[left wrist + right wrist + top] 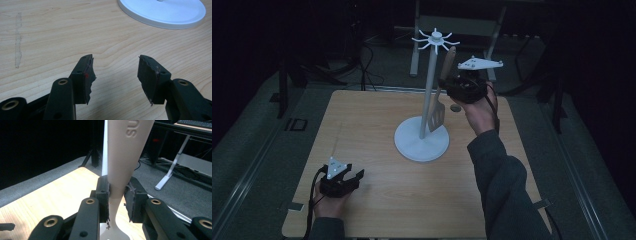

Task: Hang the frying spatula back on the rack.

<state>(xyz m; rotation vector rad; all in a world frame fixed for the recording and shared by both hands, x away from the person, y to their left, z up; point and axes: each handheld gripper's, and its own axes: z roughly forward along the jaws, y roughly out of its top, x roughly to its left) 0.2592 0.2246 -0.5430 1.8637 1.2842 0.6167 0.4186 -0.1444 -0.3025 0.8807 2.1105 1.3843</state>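
Observation:
A white utensil stand (422,142) rises from mid-table, its pole topped by a crown of hooks (435,39). A spatula (438,114) with a pale wooden handle hangs upright just right of the pole, blade down above the base. My right gripper (453,86) is raised beside the pole. In the right gripper view it (117,193) is shut on the narrow part of the spatula handle (125,152). My left gripper (357,176) rests near the table's front left. Its jaws (115,60) stand open over bare wood with nothing between them, and the stand's base (162,12) lies ahead.
A small round dark object (455,107) lies on the table (362,125) behind the stand's base. A strip of tape residue (18,40) marks the wood left of the left gripper. Cables and desk legs stand on the dark floor beyond the far edge.

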